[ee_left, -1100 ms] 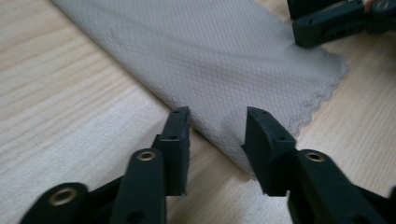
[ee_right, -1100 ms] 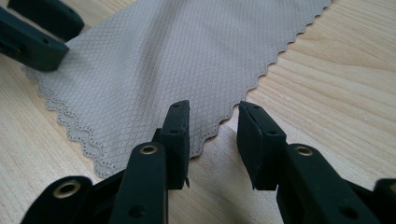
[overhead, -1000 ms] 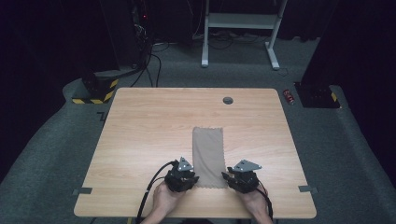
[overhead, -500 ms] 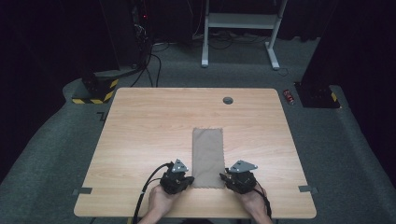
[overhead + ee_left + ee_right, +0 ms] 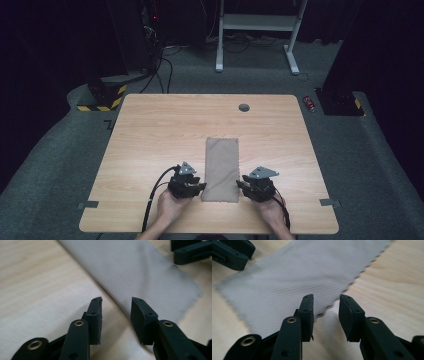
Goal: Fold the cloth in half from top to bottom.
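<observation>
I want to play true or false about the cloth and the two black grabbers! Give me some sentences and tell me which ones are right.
1. The flat beige rectangular cloth lies spread on the light wooden table. True.
2. The left gripper has the cloth pinched tight. False: its jaws stand open, straddling the cloth's long edge.
3. The right gripper is open at the cloth's zigzag-cut edge. True.
4. The cloth is crumpled into a ball. False: it lies flat and smooth.
5. A small dark round disc sits near the table's far edge. True.
6. Both grippers are at the cloth's far end. False: they flank its near end, one on each side.
</observation>
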`<state>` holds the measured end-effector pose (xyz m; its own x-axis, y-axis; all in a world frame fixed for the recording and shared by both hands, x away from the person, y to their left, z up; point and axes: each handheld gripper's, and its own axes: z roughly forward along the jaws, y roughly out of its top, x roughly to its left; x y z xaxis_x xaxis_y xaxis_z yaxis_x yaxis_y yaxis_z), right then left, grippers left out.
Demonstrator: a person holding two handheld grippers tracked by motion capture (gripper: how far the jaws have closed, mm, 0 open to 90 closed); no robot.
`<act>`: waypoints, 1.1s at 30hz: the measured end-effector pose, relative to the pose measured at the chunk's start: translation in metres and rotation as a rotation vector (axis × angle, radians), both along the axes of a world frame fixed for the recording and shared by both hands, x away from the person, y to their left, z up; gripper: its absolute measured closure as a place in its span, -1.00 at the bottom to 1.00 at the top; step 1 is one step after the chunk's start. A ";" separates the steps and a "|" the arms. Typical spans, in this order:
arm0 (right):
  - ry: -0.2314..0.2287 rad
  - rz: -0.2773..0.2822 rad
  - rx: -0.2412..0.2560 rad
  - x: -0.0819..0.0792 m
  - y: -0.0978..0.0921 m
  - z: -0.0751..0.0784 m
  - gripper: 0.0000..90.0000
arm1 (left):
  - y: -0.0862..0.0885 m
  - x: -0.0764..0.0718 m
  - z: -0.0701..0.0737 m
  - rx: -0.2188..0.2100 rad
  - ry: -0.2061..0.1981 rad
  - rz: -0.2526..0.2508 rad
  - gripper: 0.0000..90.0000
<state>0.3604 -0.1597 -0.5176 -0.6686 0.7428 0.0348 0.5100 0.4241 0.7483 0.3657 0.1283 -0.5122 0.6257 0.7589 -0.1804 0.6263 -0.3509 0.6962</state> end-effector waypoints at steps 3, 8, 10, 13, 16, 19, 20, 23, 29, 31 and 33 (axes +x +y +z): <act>-0.001 -0.021 0.012 0.014 -0.003 0.001 0.43 | 0.002 0.019 -0.001 -0.001 -0.017 0.048 0.25; 0.033 -0.067 0.040 0.036 -0.008 0.003 0.40 | 0.004 0.045 0.002 -0.020 -0.042 0.107 0.19; 0.036 -0.073 0.045 0.043 -0.010 0.004 0.39 | 0.002 0.054 0.003 -0.016 -0.066 0.114 0.19; 0.058 -0.078 0.030 0.058 -0.010 0.007 0.37 | -0.002 0.070 0.003 -0.014 -0.047 0.110 0.18; 0.068 -0.086 0.043 0.067 -0.010 0.008 0.32 | -0.008 0.083 0.004 0.012 -0.046 0.094 0.14; 0.072 -0.104 0.057 0.076 -0.009 0.009 0.30 | -0.009 0.093 0.005 -0.008 -0.032 0.101 0.12; 0.075 -0.108 0.062 0.079 -0.009 0.009 0.30 | -0.010 0.096 0.006 -0.004 -0.029 0.104 0.11; 0.085 -0.113 0.074 0.086 -0.008 0.010 0.32 | -0.008 0.103 0.008 -0.020 -0.048 0.128 0.11; 0.101 -0.114 0.073 0.100 -0.004 0.014 0.44 | -0.009 0.120 0.010 -0.013 -0.019 0.157 0.11; 0.106 -0.116 0.068 0.105 -0.003 0.015 0.48 | -0.011 0.125 0.011 0.003 -0.023 0.161 0.11; 0.102 -0.116 0.050 0.110 -0.001 0.016 0.52 | -0.012 0.129 0.012 -0.001 -0.029 0.170 0.11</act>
<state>0.4704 -0.1603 -0.5020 -0.5695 0.8105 0.1373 0.6280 0.3212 0.7089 0.4947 0.1160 -0.5001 0.4934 0.8540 -0.1651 0.6563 -0.2409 0.7150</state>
